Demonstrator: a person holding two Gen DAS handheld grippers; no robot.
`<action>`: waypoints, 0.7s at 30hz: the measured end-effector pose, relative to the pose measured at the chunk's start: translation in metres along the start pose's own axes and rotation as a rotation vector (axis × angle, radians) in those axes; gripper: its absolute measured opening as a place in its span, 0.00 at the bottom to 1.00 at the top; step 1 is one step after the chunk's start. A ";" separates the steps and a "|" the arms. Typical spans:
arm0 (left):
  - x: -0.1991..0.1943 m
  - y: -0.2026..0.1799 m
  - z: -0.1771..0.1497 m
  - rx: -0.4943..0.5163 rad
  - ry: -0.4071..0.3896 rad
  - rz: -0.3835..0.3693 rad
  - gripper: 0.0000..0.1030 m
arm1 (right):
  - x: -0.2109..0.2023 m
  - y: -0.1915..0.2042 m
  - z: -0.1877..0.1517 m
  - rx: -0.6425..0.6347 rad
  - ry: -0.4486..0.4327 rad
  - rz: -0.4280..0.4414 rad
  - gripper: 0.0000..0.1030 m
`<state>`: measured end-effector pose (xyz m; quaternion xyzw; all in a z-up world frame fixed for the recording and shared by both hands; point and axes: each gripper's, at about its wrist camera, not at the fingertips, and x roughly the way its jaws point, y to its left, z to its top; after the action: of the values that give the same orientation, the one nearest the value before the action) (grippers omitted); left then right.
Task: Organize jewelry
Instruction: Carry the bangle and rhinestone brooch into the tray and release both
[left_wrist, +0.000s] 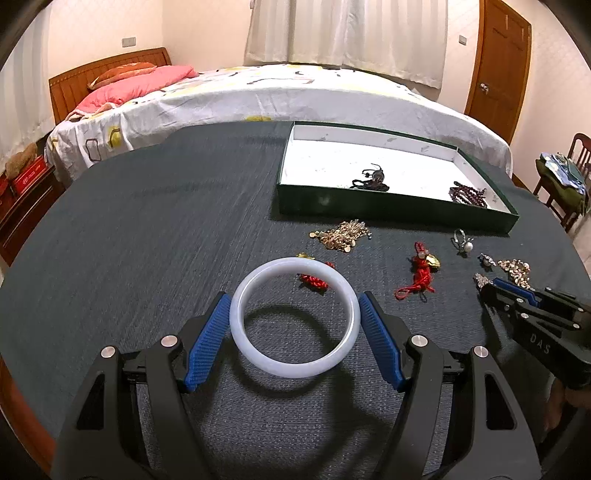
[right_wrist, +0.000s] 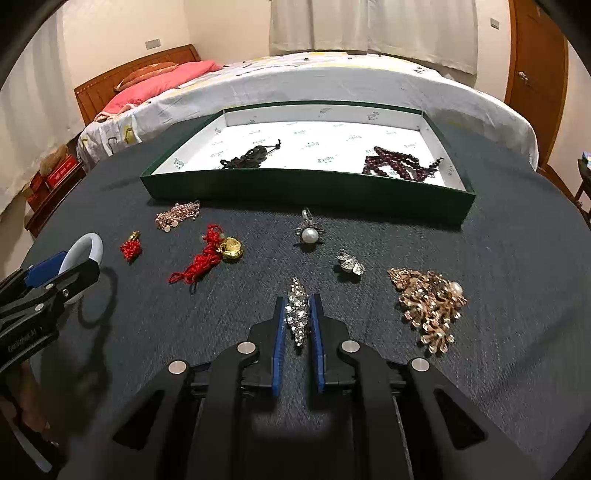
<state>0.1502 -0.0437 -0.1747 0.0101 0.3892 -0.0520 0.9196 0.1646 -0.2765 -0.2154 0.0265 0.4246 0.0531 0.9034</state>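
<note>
My left gripper (left_wrist: 294, 302) is shut on a white jade bangle (left_wrist: 294, 363), held a little above the dark table; its shadow lies below it. It also shows in the right wrist view (right_wrist: 86, 243). My right gripper (right_wrist: 298, 301) is shut on a long rhinestone brooch (right_wrist: 298, 314) on the table. The green tray (right_wrist: 306, 188) with a white floor stands at the back and holds a black cord piece (right_wrist: 247, 155) and a dark red bead bracelet (right_wrist: 399, 164).
Loose on the table lie a pearl ring (right_wrist: 309, 233), a small silver piece (right_wrist: 350, 263), a gold cluster brooch (right_wrist: 430, 302), a red cord with gold charm (right_wrist: 207, 258), a small red knot (right_wrist: 131, 247) and a rose-gold chain (right_wrist: 177, 216). A bed stands behind.
</note>
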 end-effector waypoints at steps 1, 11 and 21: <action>-0.001 0.000 0.000 0.001 -0.001 -0.002 0.67 | -0.002 0.000 0.000 0.003 -0.003 0.001 0.13; -0.010 -0.019 0.018 0.032 -0.043 -0.033 0.67 | -0.021 -0.002 0.017 0.014 -0.067 0.000 0.13; -0.014 -0.045 0.064 0.074 -0.147 -0.077 0.67 | -0.035 -0.001 0.061 0.002 -0.174 -0.005 0.13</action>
<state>0.1816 -0.0907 -0.1190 0.0254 0.3187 -0.1025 0.9420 0.1896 -0.2819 -0.1498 0.0307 0.3446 0.0481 0.9370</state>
